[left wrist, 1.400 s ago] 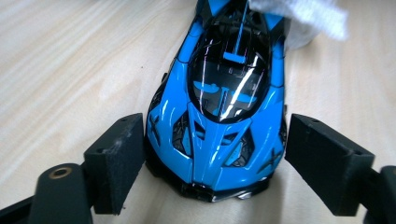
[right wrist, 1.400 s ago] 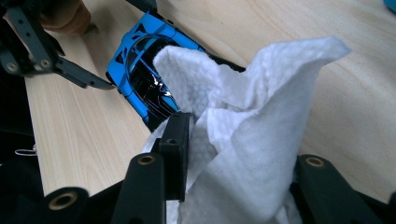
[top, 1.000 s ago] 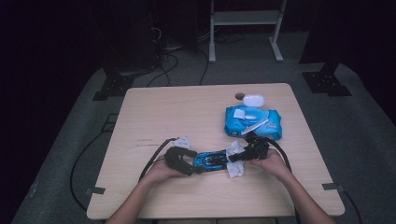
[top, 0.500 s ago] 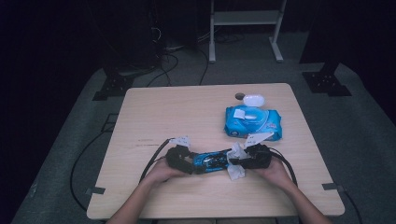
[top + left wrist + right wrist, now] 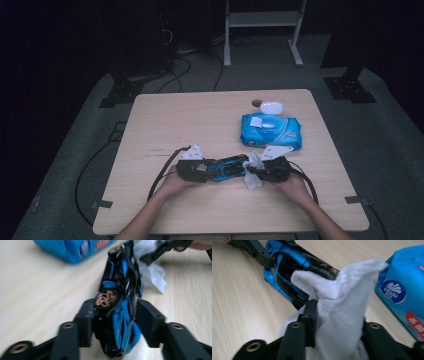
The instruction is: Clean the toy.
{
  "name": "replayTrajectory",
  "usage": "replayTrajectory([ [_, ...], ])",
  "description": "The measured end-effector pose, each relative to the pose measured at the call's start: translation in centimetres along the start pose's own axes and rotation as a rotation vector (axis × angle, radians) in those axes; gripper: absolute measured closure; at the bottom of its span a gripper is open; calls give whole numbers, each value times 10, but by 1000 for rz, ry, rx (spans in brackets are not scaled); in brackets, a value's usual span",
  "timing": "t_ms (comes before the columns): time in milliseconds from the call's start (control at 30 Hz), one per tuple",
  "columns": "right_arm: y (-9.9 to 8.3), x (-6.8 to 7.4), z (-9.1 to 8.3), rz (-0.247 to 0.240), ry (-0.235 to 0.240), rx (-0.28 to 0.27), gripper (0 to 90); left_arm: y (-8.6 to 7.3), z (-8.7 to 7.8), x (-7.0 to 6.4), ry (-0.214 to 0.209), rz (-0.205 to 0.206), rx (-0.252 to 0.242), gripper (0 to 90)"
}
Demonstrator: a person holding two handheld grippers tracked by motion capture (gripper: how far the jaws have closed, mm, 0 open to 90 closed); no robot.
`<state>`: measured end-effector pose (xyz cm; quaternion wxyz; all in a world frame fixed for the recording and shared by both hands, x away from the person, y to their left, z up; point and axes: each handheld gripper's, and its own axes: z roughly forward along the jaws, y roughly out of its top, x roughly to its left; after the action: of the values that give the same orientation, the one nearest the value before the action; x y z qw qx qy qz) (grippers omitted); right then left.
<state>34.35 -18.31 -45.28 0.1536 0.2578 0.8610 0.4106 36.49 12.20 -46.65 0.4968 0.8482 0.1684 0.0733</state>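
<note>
Near edge of the surface (image 5: pixel 150 125): left tool (image 5: pixel 113 315) clamps a blue toy car (image 5: pixel 227 169) steady, so the right tool (image 5: pixel 337 322) — pinching a white wipe (image 5: pixel 342 307) — can rub its right end.

Blue-and-black glossy plastic toy car (image 5: pixel 226 169): lies near the table's front edge, lengthwise left to right, between the 2 hands. In the left gripper view it (image 5: pixel 119 312) is turned on its side, 1 black wheel with a tan hub facing up.

White crumpled wet wipe (image 5: pixel 253 170): soft, creased cloth, at the car's right end and touching it. In the right gripper view the wipe (image 5: pixel 339 312) stands bunched upright, its top folded against the car's body (image 5: pixel 287 267).
</note>
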Motion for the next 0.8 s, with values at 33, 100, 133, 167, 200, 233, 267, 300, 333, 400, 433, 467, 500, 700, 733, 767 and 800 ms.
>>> replayTrajectory([
  [33,0,-1,-1,10,-6,-14,707,1,0,-2,16,23,-8,550],
  [100,2,-4,-1,28,-7,-19,713,2,0,-5,36,65,-18,610],
  [133,2,-5,0,29,-8,-13,713,2,1,-8,50,93,-14,626],
  [167,1,-5,2,26,-19,-1,712,2,1,-9,54,106,-14,631],
  [200,0,-5,2,32,-16,6,712,2,1,-9,46,103,-16,631],
  [233,0,-6,1,34,-13,7,713,1,1,-8,44,101,-14,630],
  [267,0,-5,0,40,-14,11,716,1,1,-9,45,103,-5,624],
  [300,0,-5,-1,42,-18,17,716,0,2,-9,41,95,11,596],
  [333,0,-5,-4,45,-18,21,715,0,3,-9,34,85,17,559],
  [400,0,-7,-8,65,4,24,711,0,4,-10,33,81,35,557],
  [433,2,-10,-13,102,36,33,733,1,5,-10,41,71,38,560],
  [467,2,-10,-13,102,36,33,733,1,5,-9,38,61,37,560],
  [500,6,-11,-20,111,43,21,785,1,5,-8,35,61,32,570],
  [700,43,-1,-20,86,95,-39,799,1,4,-9,41,94,32,637],
  [733,51,2,-16,83,107,-38,799,0,4,-10,39,101,32,646],
  [767,51,2,-16,83,107,-38,799,0,4,-10,37,103,34,646],
  [800,58,5,-11,67,110,-42,801,0,4,-10,35,105,30,651],
])
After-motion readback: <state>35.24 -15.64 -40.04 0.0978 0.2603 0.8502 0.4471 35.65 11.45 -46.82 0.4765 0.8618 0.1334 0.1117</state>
